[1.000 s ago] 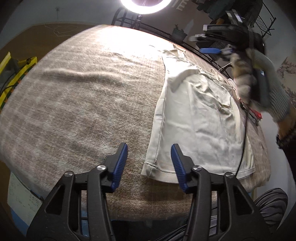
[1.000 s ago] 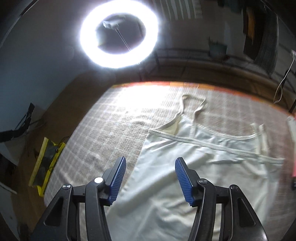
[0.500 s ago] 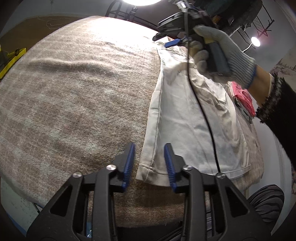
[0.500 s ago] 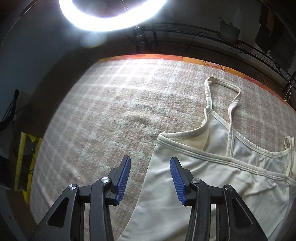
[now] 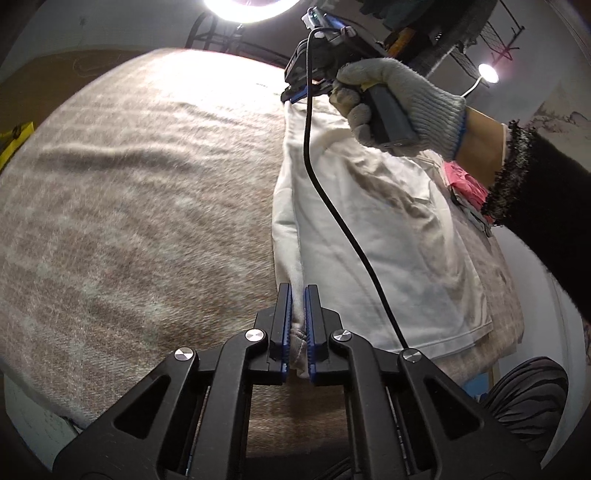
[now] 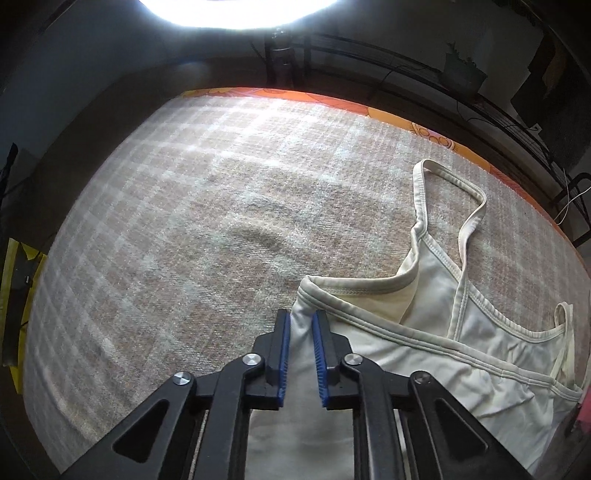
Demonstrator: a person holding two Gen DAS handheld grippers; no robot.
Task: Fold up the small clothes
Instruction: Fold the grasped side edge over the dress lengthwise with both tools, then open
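Both grippers have closed since the earlier frames, when their fingers stood spread over the cloth. Now the left gripper [image 5: 298, 325] pinches the hem corner of the camisole [image 5: 388, 229], and the right gripper [image 6: 300, 354] pinches its side edge just below the top corner, beside the neckline. From the left wrist view, the right gripper [image 5: 295, 96] sits at the camisole's far end, held in a gloved hand [image 5: 399, 99], with a black cable [image 5: 332, 206] trailing across the fabric. The camisole lies on the plaid blanket [image 6: 184, 221], near its right edge, one strap [image 6: 450, 195] looped flat beyond the neckline. Something pink [image 5: 465, 182] lies just right of the camisole. A ring light [image 6: 236, 11] glares past the blanket's far edge.
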